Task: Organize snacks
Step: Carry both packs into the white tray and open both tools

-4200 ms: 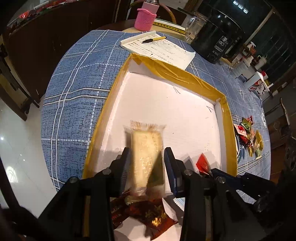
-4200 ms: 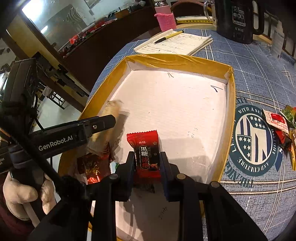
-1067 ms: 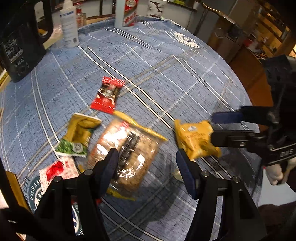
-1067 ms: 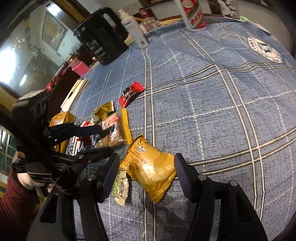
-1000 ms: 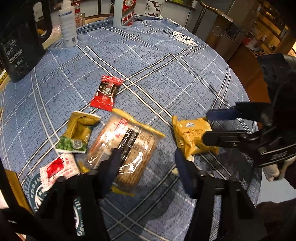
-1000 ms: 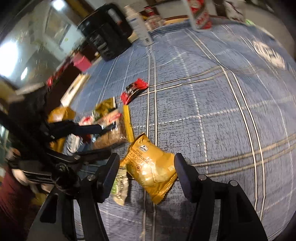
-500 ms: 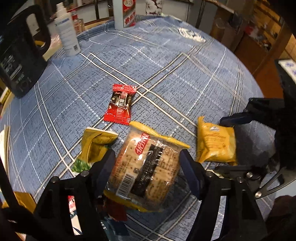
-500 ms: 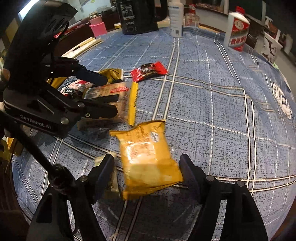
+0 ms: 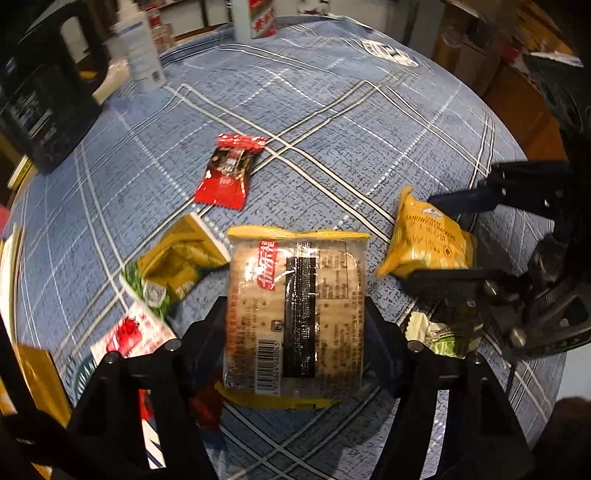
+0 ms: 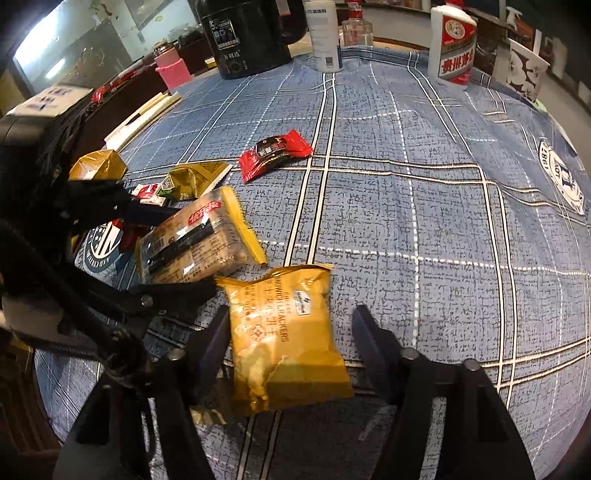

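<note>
My left gripper (image 9: 295,314) is shut on a clear cracker pack with yellow ends (image 9: 295,314); the pack also shows in the right wrist view (image 10: 195,240). My right gripper (image 10: 291,325) is open, its fingers on either side of a yellow sandwich-cracker bag (image 10: 284,339) that lies on the blue checked tablecloth (image 10: 424,184). The bag touches the left finger and stands clear of the right one. The bag also shows in the left wrist view (image 9: 424,240). A red candy wrapper (image 9: 229,170) lies further out.
A yellow-green packet (image 9: 173,266), a red-white packet (image 9: 129,332) and a small green-white packet (image 9: 443,332) lie near the grippers. A black kettle (image 10: 247,33), a white bottle (image 10: 325,33), a red-white liquor box (image 10: 454,44) and a pink cup (image 10: 173,70) stand at the far edge.
My left gripper has closed on the cracker pack and squared it between the fingers. My right gripper has moved in around the yellow bag.
</note>
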